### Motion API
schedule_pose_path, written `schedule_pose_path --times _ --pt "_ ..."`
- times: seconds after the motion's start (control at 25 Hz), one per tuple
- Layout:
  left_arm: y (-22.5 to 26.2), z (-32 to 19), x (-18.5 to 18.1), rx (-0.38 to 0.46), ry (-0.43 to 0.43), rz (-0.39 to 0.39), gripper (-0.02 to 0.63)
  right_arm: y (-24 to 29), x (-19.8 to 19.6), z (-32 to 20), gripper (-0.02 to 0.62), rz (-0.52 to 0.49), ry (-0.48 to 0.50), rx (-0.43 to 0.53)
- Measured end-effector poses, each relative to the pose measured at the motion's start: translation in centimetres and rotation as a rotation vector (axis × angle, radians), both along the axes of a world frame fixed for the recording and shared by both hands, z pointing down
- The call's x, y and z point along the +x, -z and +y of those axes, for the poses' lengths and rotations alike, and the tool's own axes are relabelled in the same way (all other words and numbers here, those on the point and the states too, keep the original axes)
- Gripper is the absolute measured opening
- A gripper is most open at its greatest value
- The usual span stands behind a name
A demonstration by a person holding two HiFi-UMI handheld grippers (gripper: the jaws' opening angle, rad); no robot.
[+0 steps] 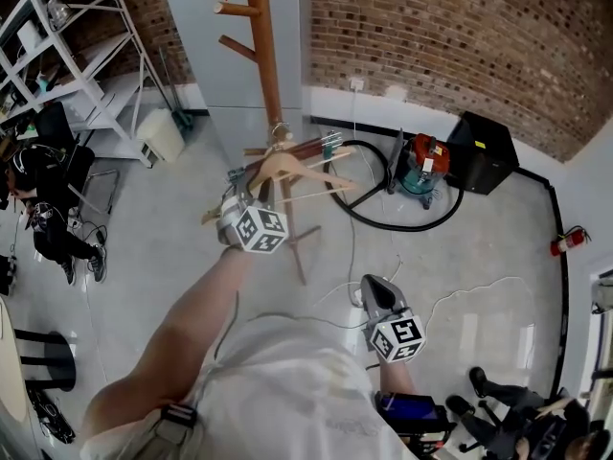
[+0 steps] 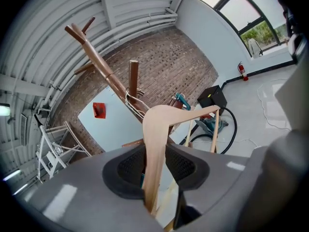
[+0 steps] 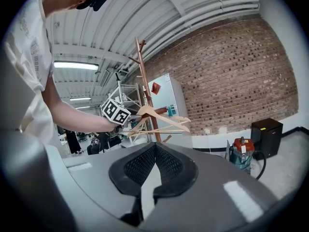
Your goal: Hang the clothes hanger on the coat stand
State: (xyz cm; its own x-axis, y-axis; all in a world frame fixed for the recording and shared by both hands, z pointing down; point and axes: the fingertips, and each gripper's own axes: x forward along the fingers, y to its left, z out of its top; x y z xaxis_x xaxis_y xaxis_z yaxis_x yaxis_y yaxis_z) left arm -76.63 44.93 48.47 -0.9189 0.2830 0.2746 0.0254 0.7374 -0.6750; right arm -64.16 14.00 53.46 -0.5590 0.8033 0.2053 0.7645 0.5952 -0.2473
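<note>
My left gripper (image 1: pixel 247 188) is shut on one arm of a pale wooden clothes hanger (image 1: pixel 292 169), close against the brown wooden coat stand (image 1: pixel 263 60). In the left gripper view the hanger's arm (image 2: pixel 157 139) runs up between the black pads (image 2: pixel 129 166), and its wire hook (image 2: pixel 131 102) lies by the stand's trunk under a short peg (image 2: pixel 133 76); whether it rests on a peg I cannot tell. My right gripper (image 1: pixel 375 290) is low and to the right, shut with nothing in it (image 3: pixel 155 145). From there I see the hanger (image 3: pixel 159 117) beside the stand (image 3: pixel 144 81).
A red and teal vacuum cleaner (image 1: pixel 422 166) with a black hose (image 1: pixel 383 214) and a black box (image 1: pixel 482 151) stand by the brick wall. A white shelf rack (image 1: pixel 67 60) and a person in black (image 1: pixel 43 199) are at the left. The stand's feet (image 1: pixel 302 247) spread across the floor.
</note>
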Motion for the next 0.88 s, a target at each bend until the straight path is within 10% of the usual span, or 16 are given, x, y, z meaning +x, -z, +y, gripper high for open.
schedule_pose_path --times 0.88 --pt "2.2 -1.2 4.1 0.066 -0.030 -0.049 0.149 0.5 2.7 -0.9 0.014 0.012 -0.014 0.001"
